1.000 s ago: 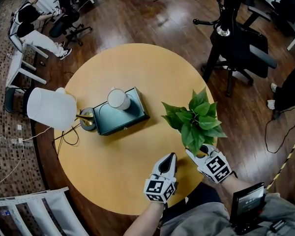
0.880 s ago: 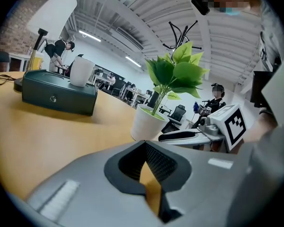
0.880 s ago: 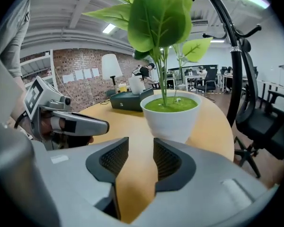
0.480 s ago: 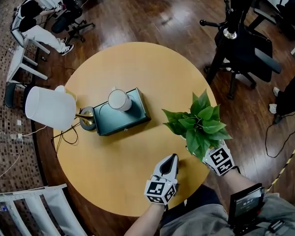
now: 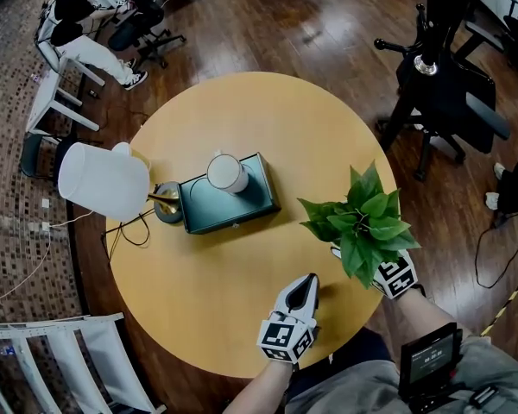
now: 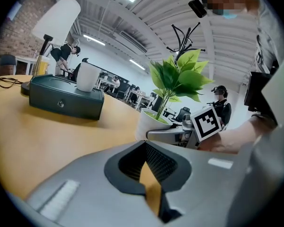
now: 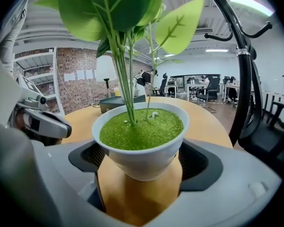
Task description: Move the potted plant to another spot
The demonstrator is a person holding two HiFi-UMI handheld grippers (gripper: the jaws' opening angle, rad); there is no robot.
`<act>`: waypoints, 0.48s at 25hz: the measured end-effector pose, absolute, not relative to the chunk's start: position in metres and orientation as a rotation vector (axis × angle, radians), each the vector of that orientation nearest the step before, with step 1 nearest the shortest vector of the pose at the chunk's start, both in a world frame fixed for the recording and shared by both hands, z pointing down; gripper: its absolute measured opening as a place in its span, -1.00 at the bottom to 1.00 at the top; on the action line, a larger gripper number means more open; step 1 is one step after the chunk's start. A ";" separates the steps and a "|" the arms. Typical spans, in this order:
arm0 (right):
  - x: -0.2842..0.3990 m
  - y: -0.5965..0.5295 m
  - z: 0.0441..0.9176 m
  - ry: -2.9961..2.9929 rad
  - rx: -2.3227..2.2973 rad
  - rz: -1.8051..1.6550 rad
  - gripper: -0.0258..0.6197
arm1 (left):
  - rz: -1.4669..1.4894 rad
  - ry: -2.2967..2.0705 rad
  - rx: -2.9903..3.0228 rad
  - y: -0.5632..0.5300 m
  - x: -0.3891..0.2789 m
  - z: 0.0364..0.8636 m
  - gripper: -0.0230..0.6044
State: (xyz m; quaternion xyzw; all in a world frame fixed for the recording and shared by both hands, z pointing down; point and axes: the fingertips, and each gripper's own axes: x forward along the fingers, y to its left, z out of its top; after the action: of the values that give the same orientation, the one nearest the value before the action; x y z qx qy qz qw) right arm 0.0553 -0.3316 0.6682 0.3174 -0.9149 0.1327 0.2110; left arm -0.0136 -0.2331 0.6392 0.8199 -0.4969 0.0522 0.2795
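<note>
The potted plant [image 5: 363,221] stands at the round worktop's [image 5: 242,119] edge between the fingers of my right gripper [image 7: 141,174], which have just been opening wide. My left gripper [image 5: 307,281] lies nearby, its fingers closed and empty.

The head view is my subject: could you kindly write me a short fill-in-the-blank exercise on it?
In the head view, the green leafy plant in a white pot stands on the ___ side of the round yellow wooden table. The white cylindrical cup stands on top of the dark green ___. The left gripper, jaws shut, holds ___.
Missing words: right; box; nothing.
</note>
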 end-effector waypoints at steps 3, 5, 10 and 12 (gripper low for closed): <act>0.050 -0.330 0.667 -2.551 0.893 0.366 0.53 | 0.141 -1.343 2.201 -0.229 -0.021 0.637 -0.93; 0.050 -0.329 0.667 -2.558 0.893 0.369 0.52 | 0.142 -1.350 2.200 -0.228 -0.023 0.636 -0.93; 0.051 -0.323 0.669 -2.587 0.882 0.391 0.52 | 0.147 -1.359 2.212 -0.227 -0.020 0.634 -0.93; 0.045 -0.319 0.668 -2.602 0.857 0.395 0.51 | 0.150 -1.365 2.213 -0.226 -0.022 0.631 -0.93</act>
State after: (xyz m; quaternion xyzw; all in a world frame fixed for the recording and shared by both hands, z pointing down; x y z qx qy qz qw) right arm 0.0451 -0.3192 0.6680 0.3042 -0.9237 0.1404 0.1860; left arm -0.0218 -0.2261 0.6312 0.8192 -0.5052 0.0557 0.2656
